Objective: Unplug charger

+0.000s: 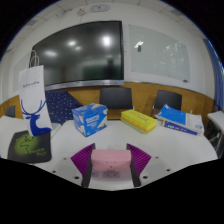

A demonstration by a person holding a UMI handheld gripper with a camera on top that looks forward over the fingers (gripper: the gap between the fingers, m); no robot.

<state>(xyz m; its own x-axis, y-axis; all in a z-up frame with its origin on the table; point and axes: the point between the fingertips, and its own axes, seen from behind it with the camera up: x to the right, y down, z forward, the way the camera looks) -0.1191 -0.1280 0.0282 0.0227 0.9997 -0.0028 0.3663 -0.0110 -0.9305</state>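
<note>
A pink, box-shaped charger sits between my fingers, low over the white table. Small dark marks show on its near face. The gripper is shut on it: the purple pads meet its left and right sides with no gap that I can see. No cable or socket is in view, and the charger's underside is hidden.
Beyond the fingers stand a blue tissue box, a yellow box and a blue-and-white pack. At the left are a white paper bag with a blue deer and a dark green tray. Dark chairs line the table's far side.
</note>
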